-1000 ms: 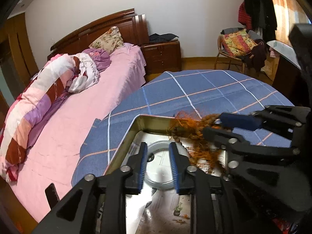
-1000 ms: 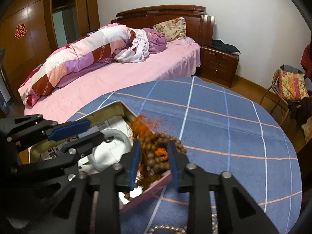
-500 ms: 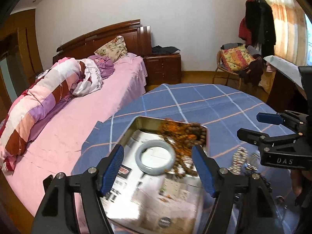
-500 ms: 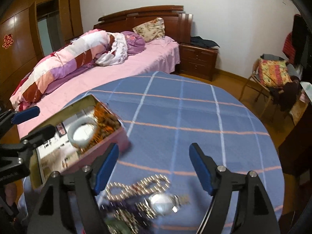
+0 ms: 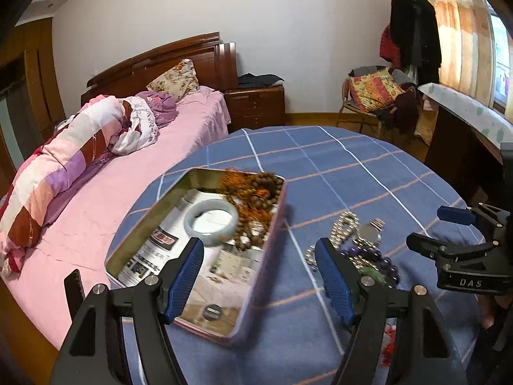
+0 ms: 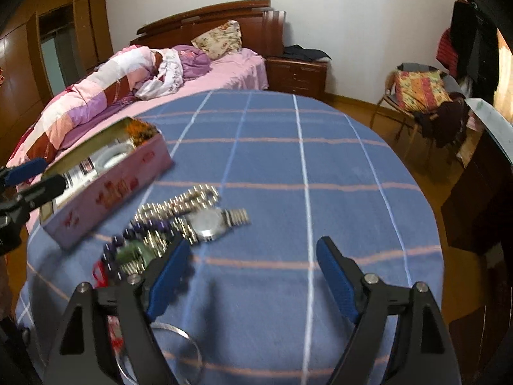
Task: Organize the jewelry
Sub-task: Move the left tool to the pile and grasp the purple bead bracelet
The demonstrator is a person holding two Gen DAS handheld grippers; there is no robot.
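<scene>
You have made a start. The tin box (image 5: 192,250) at 10 o'clock on the blue table (image 6: 288,160) already holds a pale bangle (image 5: 211,221) and brown beads (image 5: 259,189). The watch (image 6: 208,221), pearl string (image 6: 182,202) and purple beads (image 6: 141,227) still lie in a pile just beside the box. Your left gripper (image 5: 259,276) is wide apart and empty. Your right gripper (image 6: 250,276) is opening, with nothing between its fingers.

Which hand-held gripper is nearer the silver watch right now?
Right. The right hand-held gripper hangs open just short of the silver watch. The left hand-held gripper is open over the near end of the tin, watch off to its right.
</scene>
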